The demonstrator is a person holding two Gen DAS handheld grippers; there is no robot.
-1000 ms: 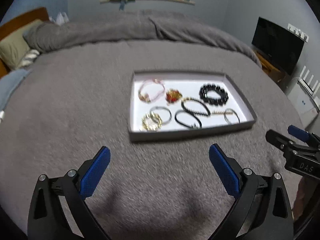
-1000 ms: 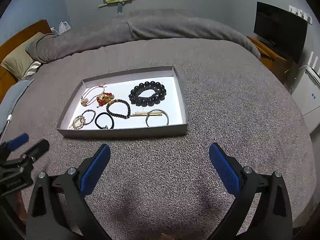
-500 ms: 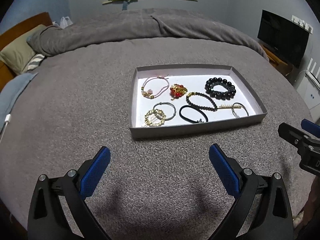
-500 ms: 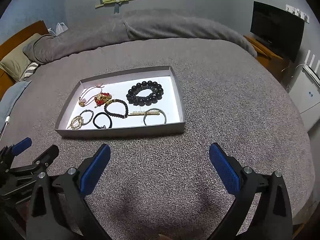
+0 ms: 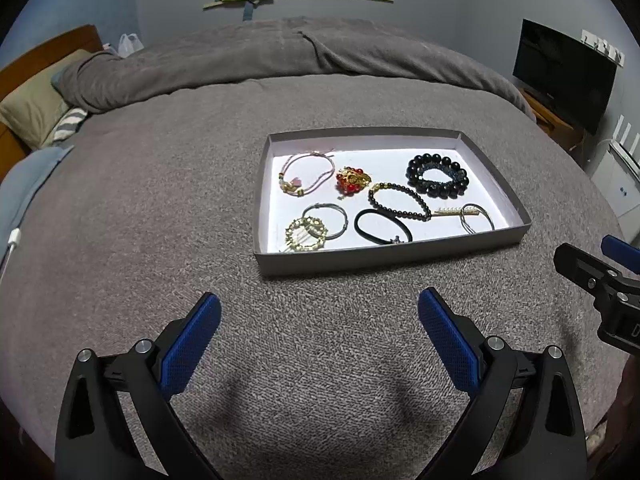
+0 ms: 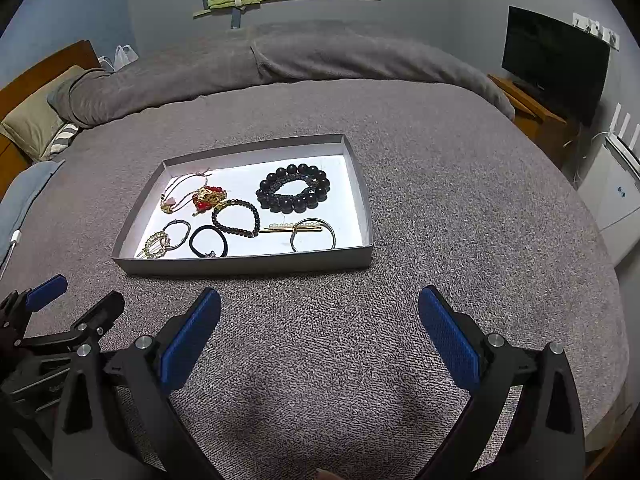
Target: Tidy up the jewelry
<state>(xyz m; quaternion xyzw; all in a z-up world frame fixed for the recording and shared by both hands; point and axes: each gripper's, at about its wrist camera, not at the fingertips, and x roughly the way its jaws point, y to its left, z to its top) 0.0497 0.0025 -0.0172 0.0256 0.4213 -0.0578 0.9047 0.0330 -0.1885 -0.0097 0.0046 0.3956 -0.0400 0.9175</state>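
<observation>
Left wrist view: the shallow grey tray [image 5: 496, 242] sits flat on the grey blanket [image 5: 140, 208], and all the jewelry lies inside it, none on the cloth around it. Going left to right across the tray: the pink cord bracelet [image 5: 308, 172] at its far left corner, the gold hair clip [image 5: 306, 234] at its near left, the red and gold charm [image 5: 352, 181] and black hair tie [image 5: 382, 227] toward its middle, the chunky black bead bracelet [image 5: 437, 176] at its far right, and the pearl hairpin [image 5: 456, 211] near its right wall. Spread singly, the pieces are likely meant to stay untangled, which fits either a sorted tray or one awaiting sorting. The left gripper [image 5: 318, 320] hangs short of the tray's near wall with fingers wide and nothing between them; the right gripper [image 6: 320, 320] likewise. Compared with a second ago, both views have drawn back from the tray and steadied.
</observation>
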